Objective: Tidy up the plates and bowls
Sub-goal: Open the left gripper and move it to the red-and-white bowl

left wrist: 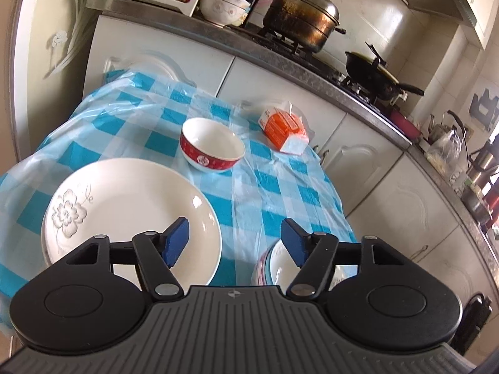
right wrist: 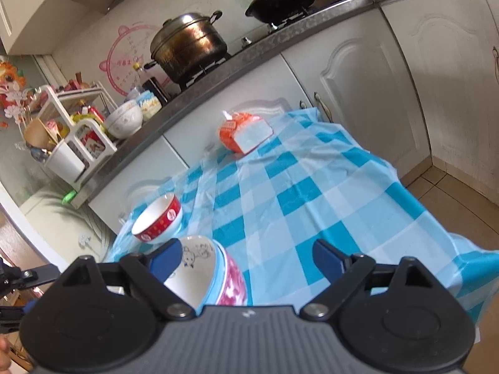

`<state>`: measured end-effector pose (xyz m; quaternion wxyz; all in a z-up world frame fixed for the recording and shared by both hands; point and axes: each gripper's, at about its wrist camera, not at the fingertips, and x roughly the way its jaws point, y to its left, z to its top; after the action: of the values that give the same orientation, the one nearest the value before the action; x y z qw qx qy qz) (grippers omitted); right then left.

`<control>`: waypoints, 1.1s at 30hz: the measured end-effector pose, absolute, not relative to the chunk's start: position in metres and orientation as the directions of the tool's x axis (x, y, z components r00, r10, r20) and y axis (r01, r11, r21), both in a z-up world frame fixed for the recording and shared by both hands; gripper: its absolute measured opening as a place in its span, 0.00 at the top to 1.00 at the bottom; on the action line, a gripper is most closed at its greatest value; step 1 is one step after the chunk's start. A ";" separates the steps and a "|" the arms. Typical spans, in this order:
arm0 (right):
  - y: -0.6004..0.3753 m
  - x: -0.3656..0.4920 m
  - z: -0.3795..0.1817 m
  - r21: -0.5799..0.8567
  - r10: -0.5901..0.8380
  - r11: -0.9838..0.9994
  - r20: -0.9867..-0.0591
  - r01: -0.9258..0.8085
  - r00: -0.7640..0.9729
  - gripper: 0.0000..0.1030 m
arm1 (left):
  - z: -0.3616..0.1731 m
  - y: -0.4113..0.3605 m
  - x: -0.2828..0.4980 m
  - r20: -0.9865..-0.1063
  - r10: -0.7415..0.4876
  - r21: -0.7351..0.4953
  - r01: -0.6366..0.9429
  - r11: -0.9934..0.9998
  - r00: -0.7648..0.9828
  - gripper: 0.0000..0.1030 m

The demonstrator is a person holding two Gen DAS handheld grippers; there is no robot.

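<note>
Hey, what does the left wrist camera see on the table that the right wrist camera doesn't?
Only the left wrist view shows the stacked white plates. Only the right wrist view clearly shows the stacked bowls' blue and pink outsides and the floor tiles. Both show the red bowl, orange packet, checked tablecloth and steel pot.

An orange packet (left wrist: 282,127) lies on the checked cloth (left wrist: 280,193); a pot (left wrist: 301,15) and wok (left wrist: 372,73) sit on the stove.
</note>
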<state>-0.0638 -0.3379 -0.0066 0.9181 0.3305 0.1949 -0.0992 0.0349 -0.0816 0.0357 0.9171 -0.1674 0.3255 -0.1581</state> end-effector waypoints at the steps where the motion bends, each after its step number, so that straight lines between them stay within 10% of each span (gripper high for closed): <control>1: -0.339 -0.064 -0.005 0.564 -0.059 0.763 -0.424 0.315 0.904 0.08 | 0.035 -0.080 0.039 -0.539 -0.399 -0.420 0.174 0.891 0.742 0.16; 11: -0.328 -0.049 0.015 0.534 -0.020 0.796 -0.446 0.284 0.895 0.01 | 0.034 -0.043 0.088 -0.549 -0.363 -0.438 0.111 0.892 0.753 0.01; 33: -0.313 0.110 0.038 0.639 0.220 0.743 -0.517 0.201 0.828 0.01 | 0.025 -0.026 0.198 -0.607 -0.436 -0.465 0.147 0.873 0.665 0.00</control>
<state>0.1105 -0.3128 0.0380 0.8861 0.3586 0.2936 0.0052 0.1975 -0.0256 0.0254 0.8919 -0.1920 0.3755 -0.1633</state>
